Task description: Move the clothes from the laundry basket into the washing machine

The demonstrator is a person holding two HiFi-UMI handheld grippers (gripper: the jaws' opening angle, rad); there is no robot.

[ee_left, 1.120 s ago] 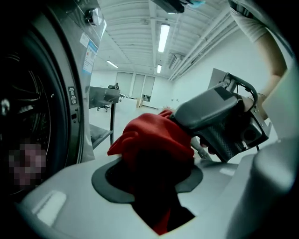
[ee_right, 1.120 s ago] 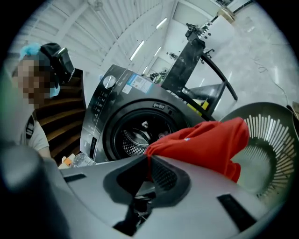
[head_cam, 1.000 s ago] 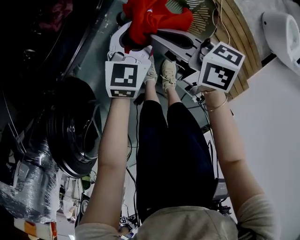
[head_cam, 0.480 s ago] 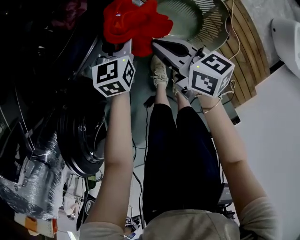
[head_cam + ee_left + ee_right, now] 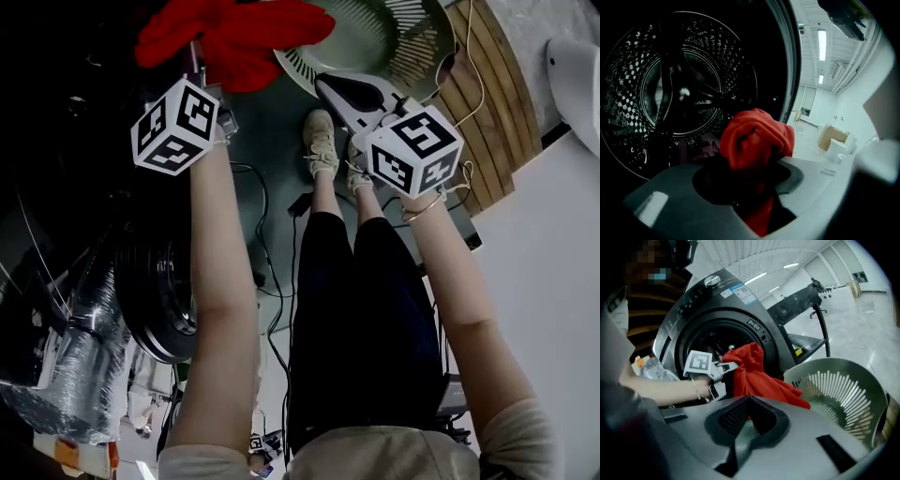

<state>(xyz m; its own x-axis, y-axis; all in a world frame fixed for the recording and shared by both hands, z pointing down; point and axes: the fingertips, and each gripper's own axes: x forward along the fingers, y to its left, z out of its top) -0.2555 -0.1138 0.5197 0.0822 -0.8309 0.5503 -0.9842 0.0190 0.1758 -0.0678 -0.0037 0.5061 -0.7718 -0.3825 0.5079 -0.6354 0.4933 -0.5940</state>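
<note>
Left tool (image 5: 752, 173), arm outstretched, clamps a red garment (image 5: 757, 136) at the washing machine drum (image 5: 670, 93) mouth; right tool (image 5: 749, 411), jaws together and empty, angles down by the laundry basket (image 5: 843, 394).

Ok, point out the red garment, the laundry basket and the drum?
red garment (image 5: 757, 136), left gripper view, bunched top.
laundry basket (image 5: 843, 394), right gripper view, slotted wall.
drum (image 5: 623, 103), left gripper view, perforated wall.

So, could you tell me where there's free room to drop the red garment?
The washer drum is bare above and behind the clothes at its bottom front, the one crowded spot. The basket, inside its slotted wall, looks bare too.
</note>
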